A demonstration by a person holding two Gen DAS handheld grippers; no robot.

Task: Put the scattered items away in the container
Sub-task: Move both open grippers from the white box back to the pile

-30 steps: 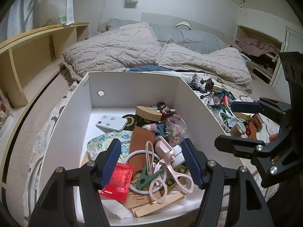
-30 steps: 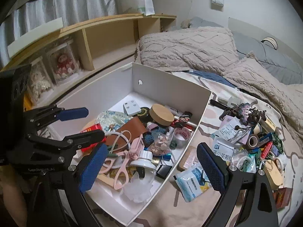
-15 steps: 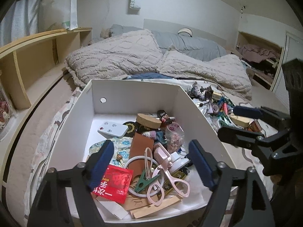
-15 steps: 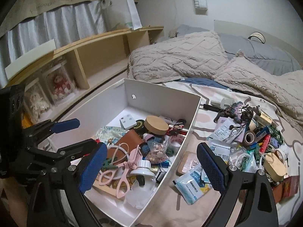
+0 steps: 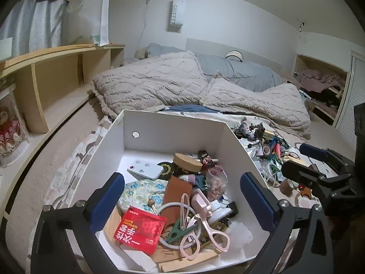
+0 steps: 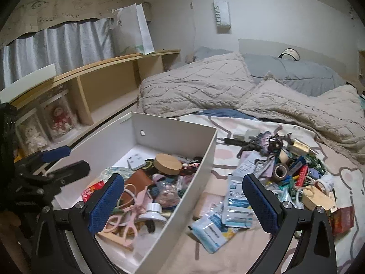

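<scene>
Here, in the left wrist view, the left gripper (image 5: 182, 196) hangs above the white box (image 5: 173, 127) with its jaws wide apart and nothing between them; below it lie a red glove packet (image 5: 140, 230), pink scissors (image 5: 205, 226), a green clip (image 5: 179, 228) and a round wooden lid (image 5: 187, 162), all already inside. The scattered pile (image 5: 271, 146) sits on the bedsheet beyond the box's right wall, to the right of this gripper, and the right gripper (image 5: 301, 159) shows at the right edge, much closer to that pile, its fingers apart and empty. In the right wrist view, the right gripper (image 6: 182, 201) also stands open and holds nothing, its left finger over the box's near corner and its right finger over the sheet. The nearest loose items, the blue-and-white sachets (image 6: 237, 203), lie flat just ahead and between the fingertips, toward the right one, their long sides running roughly away from the camera; a roll of brown tape (image 6: 280, 170) and the tangle of clips and small packets lie farther ahead and to the right. The box wall (image 6: 196, 178) runs diagonally just left of the sachets. The left gripper (image 6: 59, 162) appears at the far left, on the other side of the box. Judged from this, the right hand is the nearer one for the next pick, and it is held raised, tilted downward over the sheet, needing a short forward descent.
</scene>
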